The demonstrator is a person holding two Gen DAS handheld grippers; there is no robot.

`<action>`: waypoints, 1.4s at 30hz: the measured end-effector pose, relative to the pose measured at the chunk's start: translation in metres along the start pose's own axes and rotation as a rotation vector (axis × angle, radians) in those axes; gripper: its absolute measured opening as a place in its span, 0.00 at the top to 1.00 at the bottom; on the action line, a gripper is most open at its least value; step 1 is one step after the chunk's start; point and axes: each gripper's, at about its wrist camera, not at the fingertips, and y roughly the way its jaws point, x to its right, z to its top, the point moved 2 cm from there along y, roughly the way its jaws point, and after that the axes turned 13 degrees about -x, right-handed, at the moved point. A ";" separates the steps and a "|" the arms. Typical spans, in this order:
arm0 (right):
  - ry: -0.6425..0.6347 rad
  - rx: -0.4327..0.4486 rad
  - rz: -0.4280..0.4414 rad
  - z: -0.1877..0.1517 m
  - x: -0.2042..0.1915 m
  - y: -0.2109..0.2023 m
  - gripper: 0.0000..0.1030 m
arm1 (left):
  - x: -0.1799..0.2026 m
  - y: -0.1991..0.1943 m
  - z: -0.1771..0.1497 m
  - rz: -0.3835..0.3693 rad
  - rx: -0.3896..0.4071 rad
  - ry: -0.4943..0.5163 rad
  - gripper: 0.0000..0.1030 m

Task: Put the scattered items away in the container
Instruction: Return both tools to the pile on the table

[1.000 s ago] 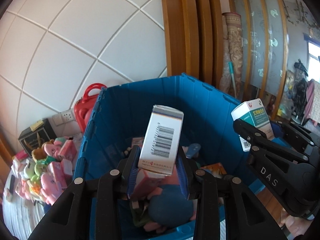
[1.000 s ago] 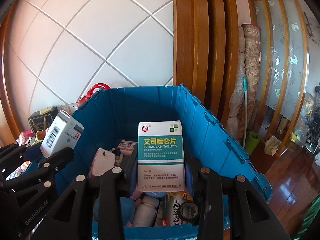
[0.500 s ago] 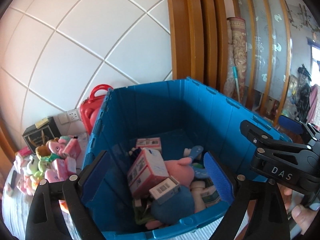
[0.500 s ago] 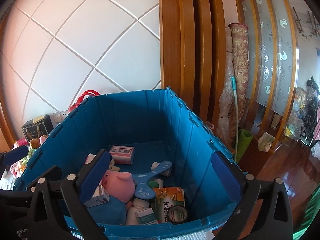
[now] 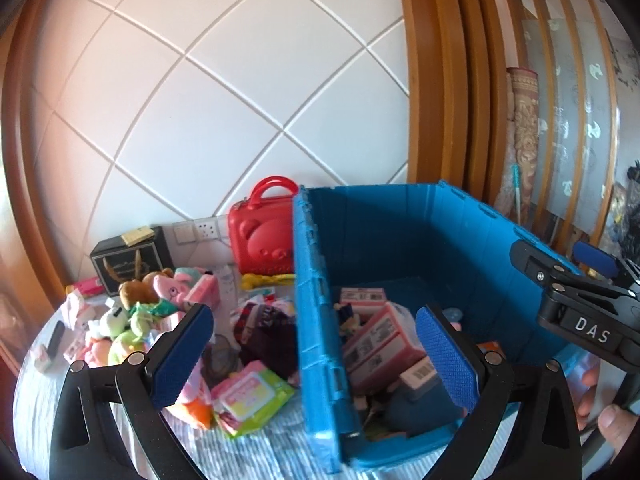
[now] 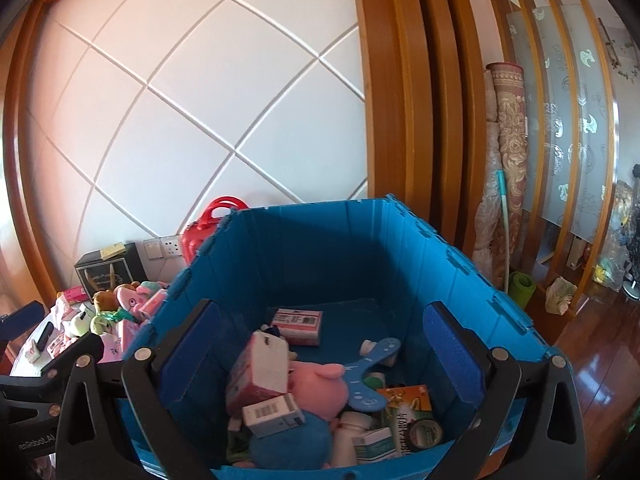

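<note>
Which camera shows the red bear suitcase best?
The left wrist view: the red suitcase shows its handle and embossed bear face beside the blue crate. The right wrist view shows only the handle behind the crate wall.

Black fingers [image 5: 452, 364], blue dimpled pads

Both boxes are gone from the jaws: the left gripper [image 5: 316, 364] and the right gripper [image 6: 318, 364] now gape wide and empty, where a second ago each clamped a medicine box. Those boxes lie among the clutter in the blue container [image 6: 472, 292] — the barcoded white box [image 6: 274, 414] beside the pink plush [image 6: 320, 386]. The left gripper's view has swung left, onto the scattered toys [image 5: 136, 312].
</note>
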 end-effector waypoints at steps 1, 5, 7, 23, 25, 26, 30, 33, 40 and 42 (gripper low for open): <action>-0.012 0.004 0.013 0.001 -0.015 -0.002 0.00 | -0.015 0.000 -0.002 0.008 0.000 -0.013 0.00; -0.073 0.024 0.062 0.001 -0.086 -0.009 0.00 | -0.090 0.006 -0.017 0.063 -0.024 -0.063 0.00; -0.098 0.029 0.082 -0.003 -0.125 -0.010 0.00 | -0.136 0.014 -0.028 0.099 -0.048 -0.088 0.00; -0.162 -0.299 0.166 -0.089 -0.329 0.105 0.00 | -0.386 0.102 -0.124 0.215 -0.351 -0.213 0.00; -0.170 -0.340 0.171 -0.100 -0.335 0.124 0.00 | -0.384 0.117 -0.126 0.202 -0.373 -0.212 0.00; -0.172 -0.365 0.175 -0.106 -0.337 0.134 0.00 | -0.381 0.124 -0.127 0.201 -0.385 -0.206 0.00; -0.169 -0.446 0.202 -0.124 -0.336 0.164 0.00 | -0.363 0.155 -0.125 0.175 -0.426 -0.181 0.00; -0.162 -0.483 0.193 -0.132 -0.330 0.180 0.00 | -0.348 0.171 -0.121 0.143 -0.442 -0.170 0.00; -0.095 -0.536 0.202 -0.143 -0.320 0.198 0.00 | -0.321 0.220 -0.102 0.095 -0.470 -0.083 0.01; -0.080 -0.548 0.208 -0.148 -0.318 0.203 0.00 | -0.318 0.236 -0.105 0.102 -0.483 -0.059 0.04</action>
